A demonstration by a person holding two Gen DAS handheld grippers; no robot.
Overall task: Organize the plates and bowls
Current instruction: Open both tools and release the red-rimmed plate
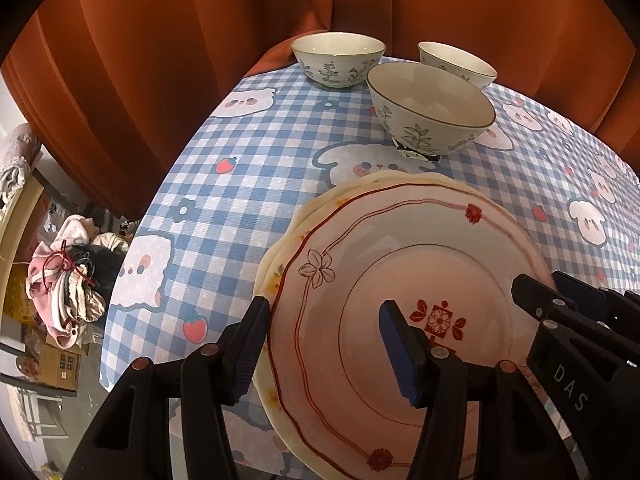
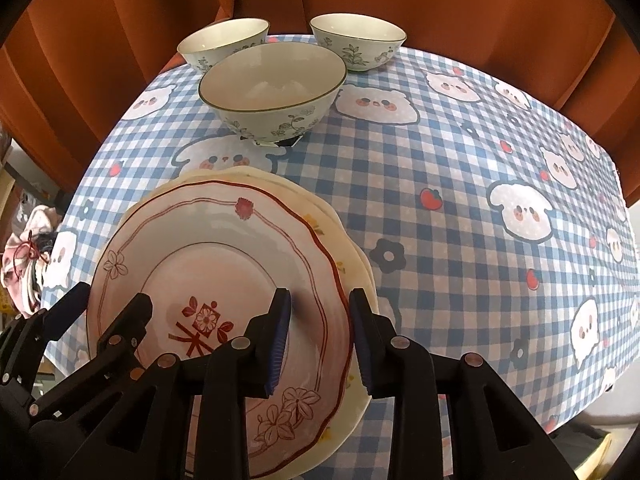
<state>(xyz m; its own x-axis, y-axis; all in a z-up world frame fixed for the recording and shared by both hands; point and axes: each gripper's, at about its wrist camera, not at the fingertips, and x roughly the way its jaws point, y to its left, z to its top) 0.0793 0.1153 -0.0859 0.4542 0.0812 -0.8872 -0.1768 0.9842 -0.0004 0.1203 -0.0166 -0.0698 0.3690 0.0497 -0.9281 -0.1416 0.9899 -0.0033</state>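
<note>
Item one, the plate stack: a red-patterned plate (image 1: 404,280) rests on top of at least one cream plate (image 1: 276,280) whose scalloped edge shows underneath, all on the checked tablecloth (image 1: 224,184). The left gripper (image 1: 324,348) straddles the near left rim of the top plate, one finger outside the rim and one over the plate's well, the jaws parted and neither pad seen pressing on it. The right gripper (image 2: 322,344) straddles the opposite rim the same way, with a narrower gap; its pads stand just beside the rim on either side and appear not to clamp it. Item two, the bowls: a nearest bowl (image 2: 272,92) stands just beyond the plates ahead of both grippers, with a left rear bowl (image 2: 224,46) and a right rear bowl (image 2: 358,40) farther off by the orange curtain (image 2: 480,8); all three stand apart, unnested. Status, as judged: the plates look gathered into one pile, so that half seems done; the bowls are not yet stacked and remain as the work left.
</note>
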